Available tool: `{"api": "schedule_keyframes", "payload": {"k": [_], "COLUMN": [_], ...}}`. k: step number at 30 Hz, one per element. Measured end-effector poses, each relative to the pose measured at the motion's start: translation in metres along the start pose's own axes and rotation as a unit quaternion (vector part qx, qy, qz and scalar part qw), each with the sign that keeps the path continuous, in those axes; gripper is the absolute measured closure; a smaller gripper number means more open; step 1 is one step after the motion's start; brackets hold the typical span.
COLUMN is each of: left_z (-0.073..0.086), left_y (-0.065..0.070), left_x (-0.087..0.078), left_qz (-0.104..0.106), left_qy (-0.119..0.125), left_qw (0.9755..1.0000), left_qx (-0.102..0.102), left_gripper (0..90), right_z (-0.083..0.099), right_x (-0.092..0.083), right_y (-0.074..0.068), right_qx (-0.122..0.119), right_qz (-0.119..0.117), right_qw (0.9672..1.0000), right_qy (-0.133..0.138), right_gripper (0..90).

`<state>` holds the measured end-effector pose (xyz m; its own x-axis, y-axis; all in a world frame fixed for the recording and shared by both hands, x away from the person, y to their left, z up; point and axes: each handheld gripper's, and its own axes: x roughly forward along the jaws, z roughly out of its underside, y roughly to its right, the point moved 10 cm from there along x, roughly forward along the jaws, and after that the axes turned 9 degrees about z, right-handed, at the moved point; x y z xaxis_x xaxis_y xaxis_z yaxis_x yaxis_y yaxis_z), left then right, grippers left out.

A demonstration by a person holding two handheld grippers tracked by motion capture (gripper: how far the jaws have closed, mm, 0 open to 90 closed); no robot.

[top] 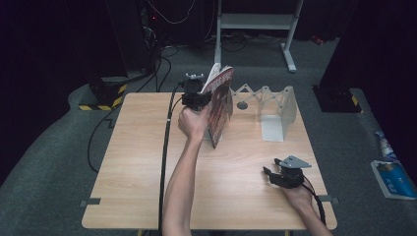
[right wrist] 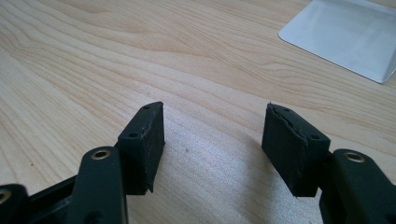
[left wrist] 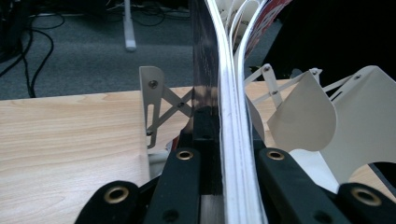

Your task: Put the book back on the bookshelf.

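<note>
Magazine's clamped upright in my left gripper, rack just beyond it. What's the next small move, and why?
Probably ease the magazine forward and right into the nearest slot of the white expanding rack. The left gripper is shut on its spine edge, its lower corner is near the table, and the right gripper rests open.

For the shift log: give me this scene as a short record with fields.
surface: wooden table
left gripper: shut on the magazine, held upright on its edge
right gripper: open, nothing between the jaws, low over the table
rack: white expanding rack, standing behind and right of the magazine
</note>
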<state>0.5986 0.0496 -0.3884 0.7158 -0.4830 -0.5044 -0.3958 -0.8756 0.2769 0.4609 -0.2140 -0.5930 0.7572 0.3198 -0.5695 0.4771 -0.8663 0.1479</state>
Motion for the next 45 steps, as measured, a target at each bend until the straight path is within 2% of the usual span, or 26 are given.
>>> {"api": "schedule_keyframes", "payload": {"k": [3,8,14,27,31,34,45], "left_z": [0.000,0.001,0.002,0.006,0.005,0.006,0.010], "left_y": [-0.001,-0.004,-0.006,-0.027,-0.030,-0.030,-0.040], "left_x": [0.000,-0.002,-0.003,-0.009,-0.008,-0.007,-0.007], "left_qz": [-0.011,-0.016,-0.018,-0.039,-0.041,-0.044,-0.043], "left_qy": [-0.009,-0.014,-0.017,-0.021,-0.022,-0.026,-0.029], "left_qw": [0.9998,0.9995,0.9995,0.9990,0.9989,0.9987,0.9986], "left_qx": [0.014,0.023,0.021,0.007,-0.002,0.003,-0.003], "left_gripper": [82.4,81.7,81.3,77.1,76.3,75.4,71.1], "right_z": [0.000,0.000,0.000,0.000,0.000,0.000,0.001], "right_x": [0.001,0.000,0.001,0.000,0.000,0.000,0.000], "right_y": [0.000,0.000,0.000,0.000,0.000,0.001,0.001], "right_qx": [-0.002,-0.002,-0.001,0.002,0.004,0.004,0.006], "right_qz": [0.001,0.000,0.000,0.000,0.000,0.001,0.000], "right_qw": [1.0000,1.0000,1.0000,1.0000,1.0000,1.0000,1.0000], "right_qy": [0.001,0.001,0.001,-0.001,-0.002,-0.002,-0.003], "right_gripper": [38.9,39.0,39.0,38.9,38.8,38.8,38.7]}}
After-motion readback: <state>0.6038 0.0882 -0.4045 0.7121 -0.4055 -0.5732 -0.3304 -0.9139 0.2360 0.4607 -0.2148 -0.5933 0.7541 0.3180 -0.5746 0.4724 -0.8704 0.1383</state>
